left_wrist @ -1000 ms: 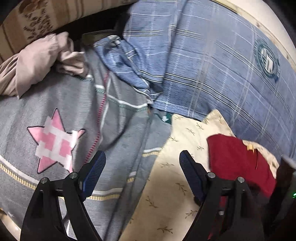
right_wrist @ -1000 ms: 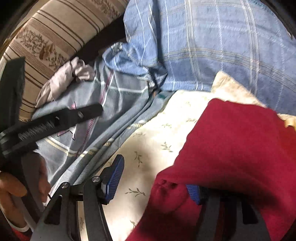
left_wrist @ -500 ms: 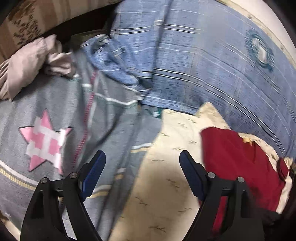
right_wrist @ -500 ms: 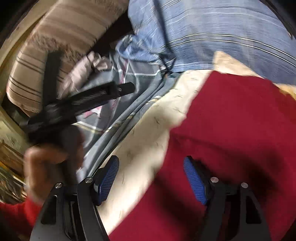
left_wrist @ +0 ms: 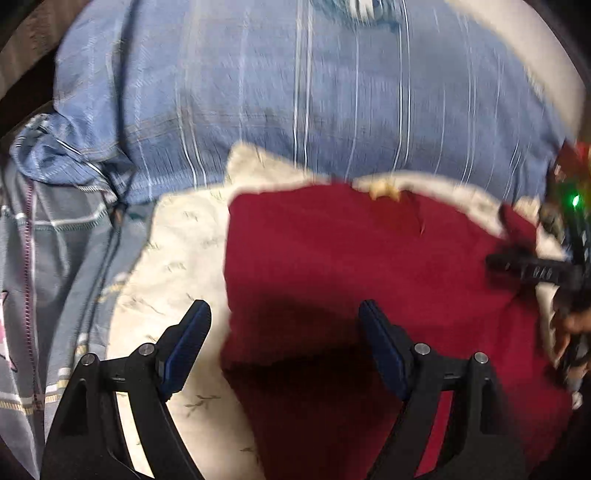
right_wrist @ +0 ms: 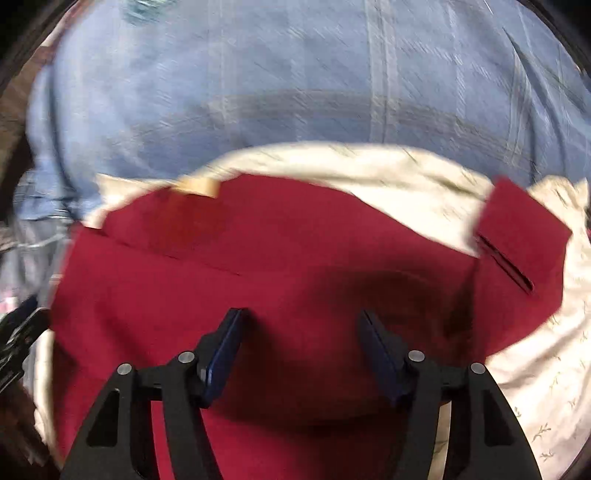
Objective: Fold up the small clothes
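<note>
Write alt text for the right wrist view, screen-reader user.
Open right claw hangs just above a red garment spread flat on a cream leaf-print cloth. A tan label shows at the garment's far edge; blue plaid bedding lies beyond. The image is motion-blurred.

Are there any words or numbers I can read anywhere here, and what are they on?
None can be read.
Round emblem on the blue plaid bedding: too blurred to read.
Tan tag at the edge of the red garment: blurred, no readable text.
Pale marks on the right gripper, seen from the left wrist view: too small and blurred.
Cream sheet: only little sprig patterns, no words.
</note>
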{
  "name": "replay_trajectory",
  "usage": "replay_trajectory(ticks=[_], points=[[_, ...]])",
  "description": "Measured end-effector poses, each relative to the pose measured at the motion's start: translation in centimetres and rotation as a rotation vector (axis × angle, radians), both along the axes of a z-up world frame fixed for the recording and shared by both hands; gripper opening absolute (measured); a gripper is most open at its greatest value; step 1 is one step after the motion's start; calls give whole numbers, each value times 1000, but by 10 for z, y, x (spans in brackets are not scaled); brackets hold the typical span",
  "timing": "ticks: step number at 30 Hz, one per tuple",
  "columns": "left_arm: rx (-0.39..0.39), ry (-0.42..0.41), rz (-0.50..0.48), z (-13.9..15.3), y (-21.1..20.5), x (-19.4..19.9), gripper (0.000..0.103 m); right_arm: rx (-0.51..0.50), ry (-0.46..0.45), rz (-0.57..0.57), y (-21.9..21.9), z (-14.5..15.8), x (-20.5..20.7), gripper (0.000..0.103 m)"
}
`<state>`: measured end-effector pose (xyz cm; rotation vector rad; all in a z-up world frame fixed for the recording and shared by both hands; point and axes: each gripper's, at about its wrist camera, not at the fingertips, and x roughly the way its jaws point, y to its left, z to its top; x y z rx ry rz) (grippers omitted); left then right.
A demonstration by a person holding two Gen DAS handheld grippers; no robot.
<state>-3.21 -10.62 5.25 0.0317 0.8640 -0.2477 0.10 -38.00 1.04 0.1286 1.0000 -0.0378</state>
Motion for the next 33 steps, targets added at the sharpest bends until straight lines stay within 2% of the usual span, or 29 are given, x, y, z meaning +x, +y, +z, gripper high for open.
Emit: replay_trajectory(ticks=[2, 5, 7, 8, 10, 14, 19, 22, 23, 24, 25, 29, 31, 33], points=[[38, 70, -2, -17, -4, 6, 82, 32, -34, 19, -6, 3, -7, 64], [8, 88, 11, -20, -1, 7, 83, 73, -84, 32, -23, 25, -22, 67], [-6, 83, 17, -16, 1, 6, 83, 61, -142, -34, -53, 47, -35, 69], [-7, 79, 23, -15, 3, 6, 83, 61, -152, -80, -69, 54, -40, 72], [-9, 68, 33, -12, 5, 4, 83, 74, -154, -170, -98, 61, -42, 73], [-51, 40, 56, -4, 14, 2, 83, 152, -142, -338, -160, 54, -36, 73], [-76, 38, 89, -4, 23, 6, 83, 237, -91, -429, -183, 26, -23, 70], [-82, 50, 97, -7, 25, 9, 83, 271, -94, -447, -189, 13, -18, 59], [-81, 51, 96, -7, 24, 9, 83, 271, -120, -443, -190, 12, -16, 49], [-78, 50, 95, -8, 23, 9, 83, 267, -149, -432, -191, 12, -16, 22], [-75, 49, 94, -8, 23, 9, 83, 268, -159, -422, -192, 12, -14, 6], [-80, 47, 98, -6, 25, 7, 83, 271, -221, -368, -193, 35, -23, 3], [-88, 43, 106, -4, 27, 8, 83, 257, -257, -312, -185, 61, -34, 3], [-95, 34, 109, -1, 29, 6, 83, 233, -284, -206, -168, 94, -44, 3]])
